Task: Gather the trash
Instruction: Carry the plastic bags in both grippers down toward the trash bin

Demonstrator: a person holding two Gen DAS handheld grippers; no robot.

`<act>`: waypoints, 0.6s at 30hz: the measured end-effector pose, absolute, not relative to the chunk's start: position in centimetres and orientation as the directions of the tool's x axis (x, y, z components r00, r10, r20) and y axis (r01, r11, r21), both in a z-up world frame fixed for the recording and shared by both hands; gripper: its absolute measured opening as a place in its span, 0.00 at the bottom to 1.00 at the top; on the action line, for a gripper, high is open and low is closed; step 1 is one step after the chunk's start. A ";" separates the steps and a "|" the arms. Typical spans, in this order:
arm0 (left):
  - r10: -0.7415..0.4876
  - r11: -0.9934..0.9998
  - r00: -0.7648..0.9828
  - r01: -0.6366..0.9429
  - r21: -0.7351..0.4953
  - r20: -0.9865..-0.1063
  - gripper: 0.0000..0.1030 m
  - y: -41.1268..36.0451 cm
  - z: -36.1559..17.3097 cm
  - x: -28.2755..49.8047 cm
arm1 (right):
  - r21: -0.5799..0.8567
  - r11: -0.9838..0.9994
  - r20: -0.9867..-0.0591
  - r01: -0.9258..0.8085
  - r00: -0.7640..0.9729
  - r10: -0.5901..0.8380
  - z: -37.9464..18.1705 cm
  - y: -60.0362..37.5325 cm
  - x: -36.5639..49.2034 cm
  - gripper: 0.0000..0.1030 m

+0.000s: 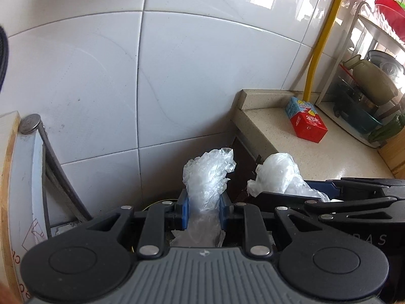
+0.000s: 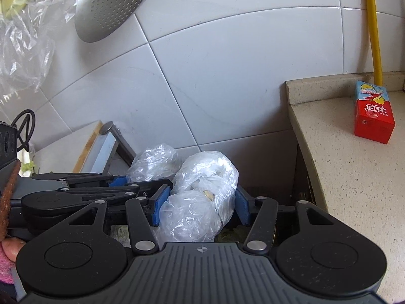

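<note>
Left wrist view, left tongs pinching crinkled clear plastic bag

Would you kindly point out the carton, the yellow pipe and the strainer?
carton [image 2: 374,121]: right wrist view, red front face.
yellow pipe [image 2: 374,33]: right wrist view, mid-length.
strainer [image 2: 111,5]: right wrist view, perforated bowl.

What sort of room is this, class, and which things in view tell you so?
Most likely a home kitchen. The wall is white glazed tile, a speckled stone counter runs along it, a perforated metal strainer hangs above, and a dish rack holds pots and bowls.
</note>
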State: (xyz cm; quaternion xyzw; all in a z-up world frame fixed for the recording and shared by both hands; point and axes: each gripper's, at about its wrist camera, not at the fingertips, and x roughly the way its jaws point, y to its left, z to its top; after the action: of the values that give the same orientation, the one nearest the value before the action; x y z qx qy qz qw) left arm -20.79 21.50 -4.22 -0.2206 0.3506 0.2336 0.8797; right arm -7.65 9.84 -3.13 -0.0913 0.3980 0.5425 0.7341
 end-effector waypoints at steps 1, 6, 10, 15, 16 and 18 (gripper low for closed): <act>0.257 0.788 0.637 -0.574 -0.224 -0.727 0.20 21.5 -4.5 -20.8 | 0.297 0.395 -0.687 -0.869 0.093 0.721 -3.4 9.9 -7.7 0.60; 0.271 0.758 0.596 -0.616 -0.214 -0.756 0.20 21.7 -6.0 -20.3 | 0.306 0.402 -0.714 -0.863 0.072 0.697 -4.9 10.6 -7.1 0.60; 0.283 0.729 0.553 -0.655 -0.199 -0.784 0.20 22.2 -7.5 -19.4 | 0.309 0.397 -0.738 -0.864 0.046 0.673 -6.3 11.8 -6.1 0.60; 0.285 0.687 0.506 -0.700 -0.195 -0.814 0.20 22.8 -9.4 -18.5 | 0.331 0.395 -0.766 -0.857 0.001 0.642 -8.3 13.2 -4.5 0.60; 0.286 0.680 0.497 -0.707 -0.192 -0.819 0.20 23.0 -9.7 -18.3 | 0.333 0.394 -0.771 -0.857 -0.006 0.637 -8.7 13.4 -4.2 0.60; 0.289 0.666 0.480 -0.722 -0.186 -0.828 0.20 23.2 -10.2 -17.8 | 0.339 0.392 -0.777 -0.855 -0.020 0.629 -9.4 14.0 -3.6 0.60</act>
State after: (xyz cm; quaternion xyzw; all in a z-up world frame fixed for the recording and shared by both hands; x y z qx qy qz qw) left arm -17.80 23.21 -10.20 -0.2669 0.4054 0.3091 0.8179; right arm -3.61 14.03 -9.36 -0.1207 0.4695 0.5379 0.6896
